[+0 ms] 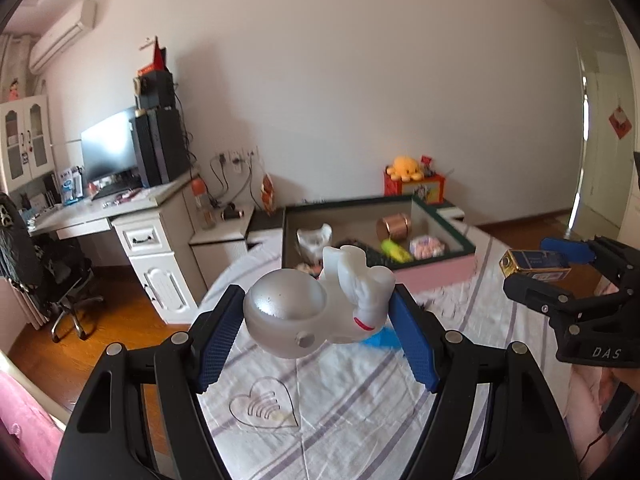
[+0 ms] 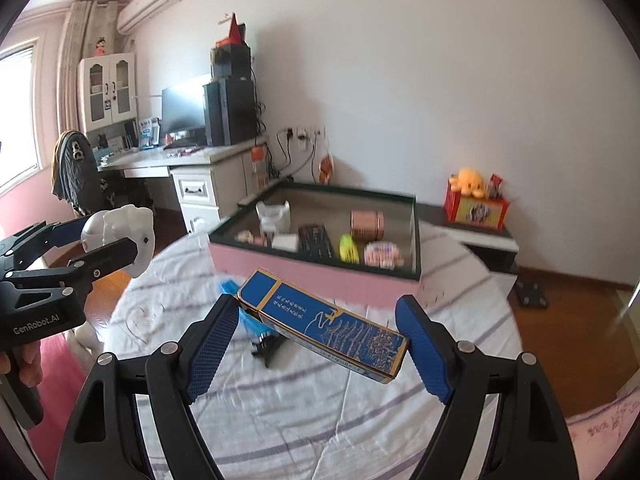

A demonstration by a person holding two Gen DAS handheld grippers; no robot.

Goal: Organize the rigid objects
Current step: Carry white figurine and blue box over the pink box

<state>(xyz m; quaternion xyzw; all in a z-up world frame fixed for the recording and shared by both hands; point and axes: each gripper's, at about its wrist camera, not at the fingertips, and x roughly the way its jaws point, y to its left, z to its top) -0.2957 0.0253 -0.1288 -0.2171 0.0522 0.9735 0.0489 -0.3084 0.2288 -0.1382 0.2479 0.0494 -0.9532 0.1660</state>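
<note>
My left gripper (image 1: 316, 320) is shut on a white astronaut figure (image 1: 320, 304) with a silver helmet, held above the striped bedsheet (image 1: 360, 420). The same figure (image 2: 120, 236) shows at the left of the right wrist view, in the left gripper (image 2: 108, 240). My right gripper (image 2: 320, 336) is shut on a long blue and gold box (image 2: 324, 324), gripped end to end and lifted off the bed. That box (image 1: 534, 266) appears at the right of the left wrist view, in the right gripper (image 1: 548, 268). Ahead lies a pink-sided open box (image 2: 320, 276).
The open box holds a copper tin (image 2: 367, 224), a yellow-green toy (image 2: 348, 248), a dark flat case (image 2: 316, 240), a white jug (image 2: 274, 216) and small packs. A blue item (image 2: 230, 286) and a black clip (image 2: 268, 346) lie on the sheet. A desk (image 1: 120, 216) stands left.
</note>
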